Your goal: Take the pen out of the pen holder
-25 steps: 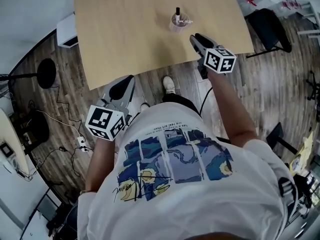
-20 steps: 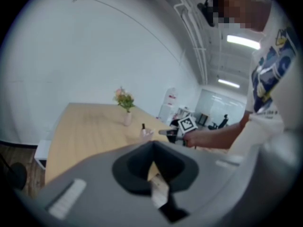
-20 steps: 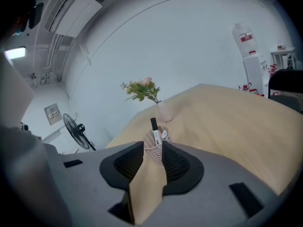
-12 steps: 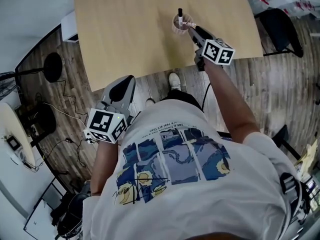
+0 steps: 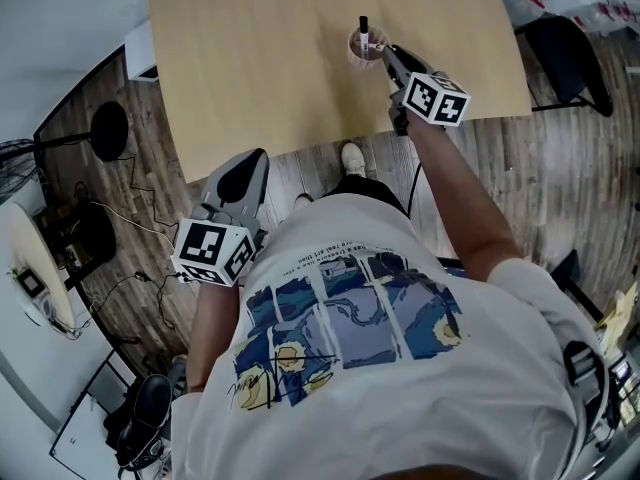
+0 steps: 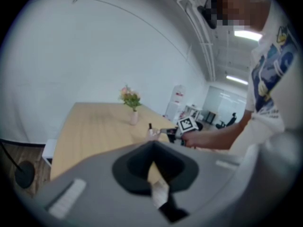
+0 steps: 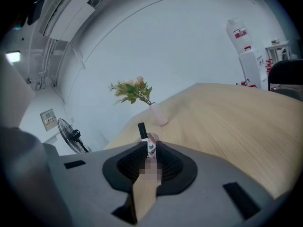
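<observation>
Pen [image 7: 142,129]: black cap, white barrel with a small printed label, too fine to read. It stands upright in the pen holder [image 5: 369,50], a small round cup that looks translucent, near the surface's edge closest to the person.

Surface [image 5: 250,58]: pale wood-grain top, matte, with rounded corners.

Right tongs [image 7: 150,145]: the jaws have just been closing and now stand narrow, with the pen barrel between the ribbed black pads. The pads seem to press on it, though a blurred patch covers part of the gap. The body is smooth grey plastic. Its marker cube [image 5: 435,99] carries black-and-white square codes.

Left tongs [image 6: 152,150]: tips together, nothing between them. They are held low beside the person's waist, off the surface and well apart from the holder.

Vase [image 7: 157,115]: a small pale tapered bottle with a sprig of green leaves and pinkish flowers, farther along the surface beyond the pen.

T-shirt [image 5: 350,348]: white, with a swirling blue-and-yellow print split into panels. A line of small text runs above the print and a scribbled signature sits below it, both illegible.

Floor [image 5: 150,188]: grey-brown planks.

A white dispenser [image 7: 244,46] against the wall bears a red label that cannot be read.
</observation>
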A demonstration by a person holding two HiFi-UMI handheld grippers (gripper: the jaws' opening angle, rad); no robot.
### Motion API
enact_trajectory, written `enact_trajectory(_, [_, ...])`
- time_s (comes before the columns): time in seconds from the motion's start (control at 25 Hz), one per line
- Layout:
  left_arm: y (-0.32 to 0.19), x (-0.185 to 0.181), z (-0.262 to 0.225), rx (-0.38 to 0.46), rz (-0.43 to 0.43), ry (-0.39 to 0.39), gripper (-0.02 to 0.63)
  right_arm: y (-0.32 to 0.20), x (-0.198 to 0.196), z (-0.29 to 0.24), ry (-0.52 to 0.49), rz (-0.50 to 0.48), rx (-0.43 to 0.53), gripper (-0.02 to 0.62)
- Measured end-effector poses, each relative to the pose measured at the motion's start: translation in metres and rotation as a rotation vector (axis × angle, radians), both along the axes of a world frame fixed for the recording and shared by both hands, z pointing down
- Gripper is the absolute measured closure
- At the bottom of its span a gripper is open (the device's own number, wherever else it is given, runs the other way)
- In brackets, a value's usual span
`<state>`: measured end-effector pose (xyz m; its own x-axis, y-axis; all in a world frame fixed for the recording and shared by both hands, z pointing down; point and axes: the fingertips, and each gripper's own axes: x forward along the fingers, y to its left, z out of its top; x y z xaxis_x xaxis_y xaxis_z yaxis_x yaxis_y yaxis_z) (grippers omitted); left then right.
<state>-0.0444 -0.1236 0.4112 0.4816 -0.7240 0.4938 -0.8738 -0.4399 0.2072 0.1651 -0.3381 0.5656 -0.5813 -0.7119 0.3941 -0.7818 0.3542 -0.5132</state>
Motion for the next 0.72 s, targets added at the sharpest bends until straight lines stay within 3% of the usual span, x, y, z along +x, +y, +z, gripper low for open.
enact_trajectory(0.72, [0.015, -0.011, 0.001, 0.029, 0.022, 0.025, 0.598, 0.004, 0.013, -0.049, 0.053, 0.029, 0.139, 0.561])
